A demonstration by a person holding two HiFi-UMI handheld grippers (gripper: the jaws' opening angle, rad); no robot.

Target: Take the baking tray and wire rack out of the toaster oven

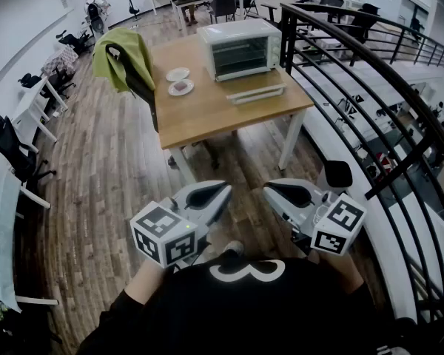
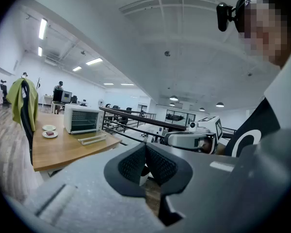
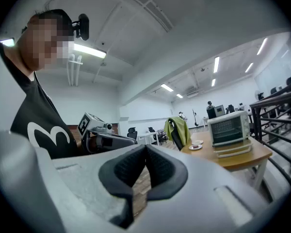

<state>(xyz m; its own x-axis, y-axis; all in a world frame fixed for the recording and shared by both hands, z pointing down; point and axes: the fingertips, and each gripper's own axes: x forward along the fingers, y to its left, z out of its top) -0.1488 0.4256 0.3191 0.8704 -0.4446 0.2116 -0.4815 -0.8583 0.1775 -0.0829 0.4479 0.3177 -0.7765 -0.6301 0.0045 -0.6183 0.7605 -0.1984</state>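
Standing off, both jaws pressed together, empty; oven (image 1: 239,48) well ahead of them on desk (image 1: 200,117). I'd close in level, then spread them.

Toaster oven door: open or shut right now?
Shut. The toaster oven door stands upright, flush with the oven's front face, with its window facing the camera in all three views.
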